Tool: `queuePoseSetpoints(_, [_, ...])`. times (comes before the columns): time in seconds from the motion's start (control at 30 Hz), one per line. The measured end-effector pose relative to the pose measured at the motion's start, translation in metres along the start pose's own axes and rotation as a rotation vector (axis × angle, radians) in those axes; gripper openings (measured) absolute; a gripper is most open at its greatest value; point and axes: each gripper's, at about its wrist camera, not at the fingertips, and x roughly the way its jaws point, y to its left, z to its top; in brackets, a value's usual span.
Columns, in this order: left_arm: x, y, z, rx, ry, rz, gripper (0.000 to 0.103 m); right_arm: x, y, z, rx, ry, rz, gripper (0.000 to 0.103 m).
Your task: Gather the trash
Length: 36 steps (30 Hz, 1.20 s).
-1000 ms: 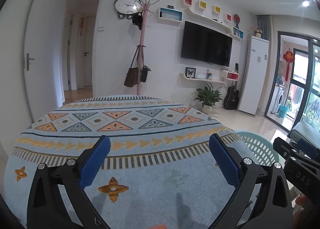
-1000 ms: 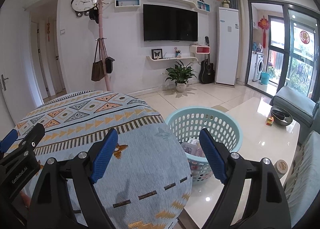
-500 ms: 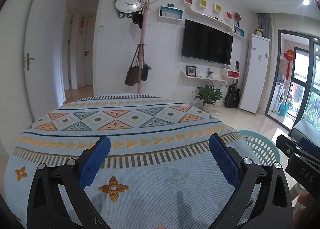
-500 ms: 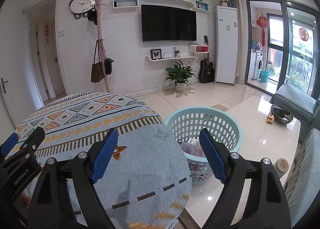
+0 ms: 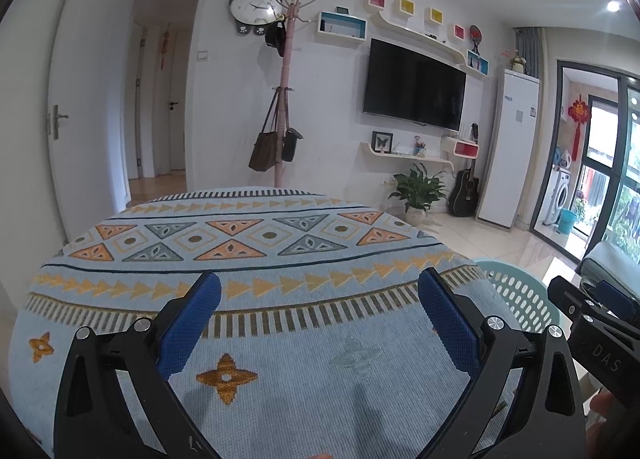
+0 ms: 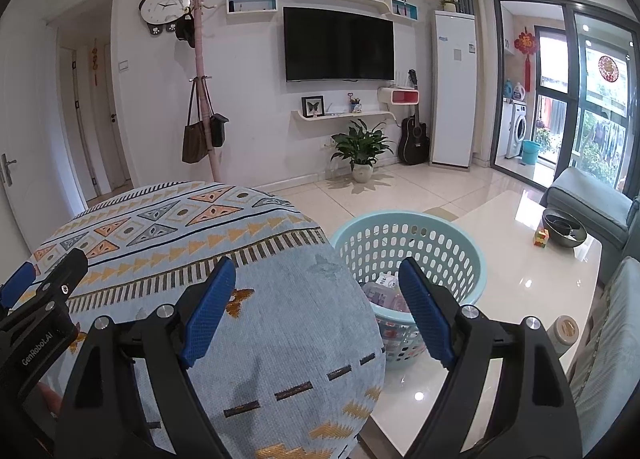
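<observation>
A pale blue perforated basket (image 6: 416, 243) stands on the floor beside a patterned blue cloth surface (image 6: 208, 243), with wrappers and packets (image 6: 384, 291) lying inside it. My right gripper (image 6: 316, 311) is open above the cloth's right edge, nothing between its blue pads. My left gripper (image 5: 320, 319) is open over the patterned cloth (image 5: 280, 251), also with nothing between its pads. The basket rim (image 5: 516, 291) shows at the right in the left wrist view, beside the other gripper (image 5: 600, 327). No loose trash is visible on the cloth.
A glossy white low table (image 6: 532, 275) carries a dark bowl (image 6: 564, 227), a small coloured block (image 6: 541, 237) and a tape roll (image 6: 563, 329). A grey sofa (image 6: 592, 203) sits at the right. A potted plant (image 6: 362, 147), guitar (image 6: 414, 135) and coat stand (image 6: 202, 99) line the far wall.
</observation>
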Motion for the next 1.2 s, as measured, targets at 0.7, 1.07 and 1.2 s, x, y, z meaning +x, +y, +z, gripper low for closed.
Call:
queuePoseSetpoints(0.7, [0.0011,0.0007,-0.0017,0.000,0.003,-0.003,0.096,-0.0001,-0.0017,-0.0020,0.011,-0.006,0.001,0.079])
queuePoseSetpoints(1.07, [0.0008,0.0006,-0.0011,0.000,0.004,0.001,0.096,-0.0016,-0.0018,-0.0013,0.008,-0.006,0.004,0.079])
queuePoseSetpoints(1.2, [-0.0002,0.0002,-0.0023,0.001,0.006,0.009,0.096,-0.0004,-0.0007,-0.0017,0.003,0.000,0.005,0.079])
